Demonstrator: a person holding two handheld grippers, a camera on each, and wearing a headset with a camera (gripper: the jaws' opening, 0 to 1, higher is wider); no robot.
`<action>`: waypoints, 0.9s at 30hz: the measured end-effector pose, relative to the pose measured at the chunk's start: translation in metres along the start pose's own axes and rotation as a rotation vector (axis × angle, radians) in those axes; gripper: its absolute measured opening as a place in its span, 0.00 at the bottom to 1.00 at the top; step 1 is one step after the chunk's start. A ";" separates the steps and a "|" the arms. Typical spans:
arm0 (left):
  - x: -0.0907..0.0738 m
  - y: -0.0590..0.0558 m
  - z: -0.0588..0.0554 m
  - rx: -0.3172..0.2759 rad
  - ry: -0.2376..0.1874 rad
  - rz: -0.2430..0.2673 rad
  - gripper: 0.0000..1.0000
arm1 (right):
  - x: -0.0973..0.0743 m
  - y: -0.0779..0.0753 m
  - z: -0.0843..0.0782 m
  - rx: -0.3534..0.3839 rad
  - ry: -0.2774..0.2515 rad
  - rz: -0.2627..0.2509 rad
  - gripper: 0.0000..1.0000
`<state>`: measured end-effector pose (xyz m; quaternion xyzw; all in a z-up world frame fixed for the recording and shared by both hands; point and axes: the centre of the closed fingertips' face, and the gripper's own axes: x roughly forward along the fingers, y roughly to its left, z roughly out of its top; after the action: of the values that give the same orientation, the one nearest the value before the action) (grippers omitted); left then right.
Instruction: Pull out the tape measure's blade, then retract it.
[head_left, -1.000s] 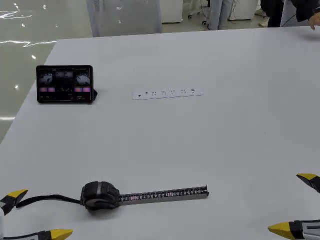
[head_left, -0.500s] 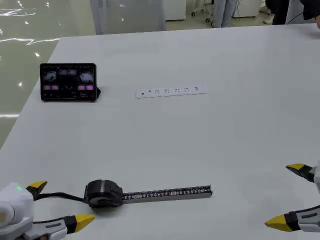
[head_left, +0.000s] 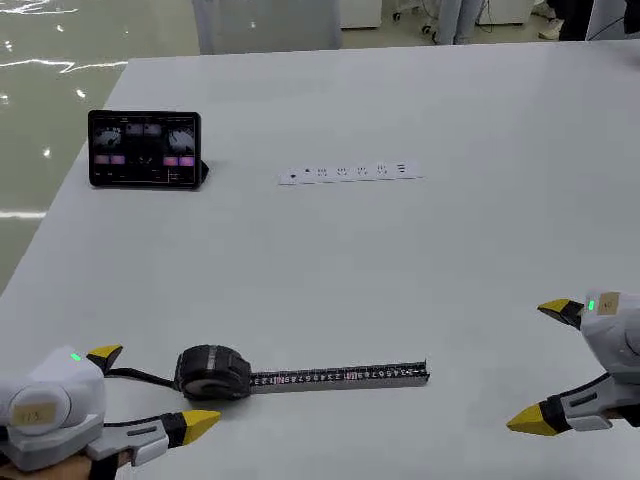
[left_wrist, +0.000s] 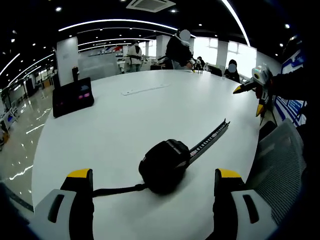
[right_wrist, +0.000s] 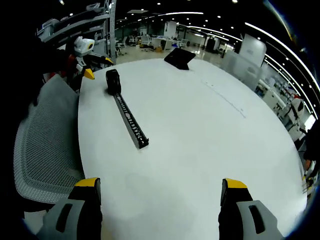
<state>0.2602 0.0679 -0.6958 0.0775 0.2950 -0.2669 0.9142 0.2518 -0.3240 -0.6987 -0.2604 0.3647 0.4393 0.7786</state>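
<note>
Head view showed the tape measure (head_left: 212, 373) on the white table (head_left: 400, 260), blade (head_left: 340, 376) pulled out. My left gripper (head_left: 155, 387) was open just beside it. My right gripper (head_left: 537, 365) was open too, well apart.

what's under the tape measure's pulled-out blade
The blade lies flat on the white table, with nothing else showing beneath it. The strip of table right under it is covered by the blade itself.
</note>
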 end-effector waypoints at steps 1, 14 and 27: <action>0.000 -0.001 0.002 -0.004 -0.004 0.004 0.99 | 0.001 0.000 0.002 -0.001 0.000 0.003 0.99; 0.016 -0.003 0.000 -0.102 -0.025 0.091 0.99 | 0.020 0.000 0.015 -0.116 0.031 0.048 0.99; 0.034 -0.006 0.012 -0.123 -0.068 0.210 0.99 | 0.052 0.002 0.028 -0.220 0.051 0.115 0.99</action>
<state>0.2859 0.0443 -0.7055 0.0429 0.2698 -0.1534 0.9497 0.2773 -0.2769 -0.7230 -0.3339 0.3483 0.5140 0.7092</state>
